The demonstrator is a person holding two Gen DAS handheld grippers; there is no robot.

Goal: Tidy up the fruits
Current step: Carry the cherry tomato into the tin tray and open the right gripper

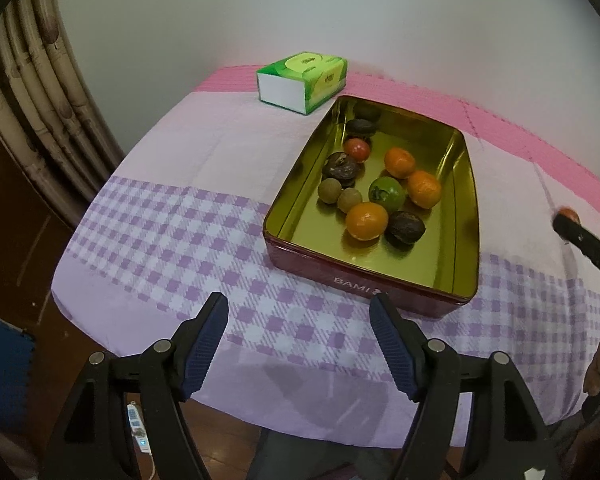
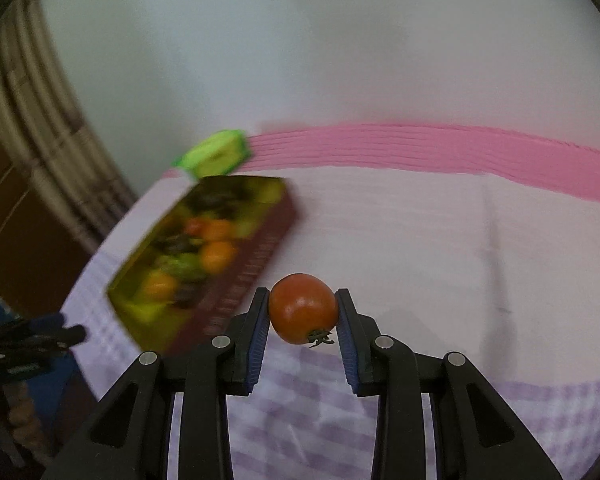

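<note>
Red tomato (image 2: 303, 309), stem downward, pinched between the pads of the right gripper (image 2: 302, 316), held above bare cloth (image 2: 420, 240) to the right of the tin (image 2: 256, 256). Step in hand, as I read it: carrying one fruit, either out of the tin or toward it; cannot tell which. Left gripper (image 1: 300, 320) spread, nothing between its jaws, hovering at the tin's near edge. Tin holds oranges (image 1: 367, 221), a green fruit (image 1: 387, 194) and dark fruits. Next move calls for a gentle set-down, since the tomato could roll.
</note>
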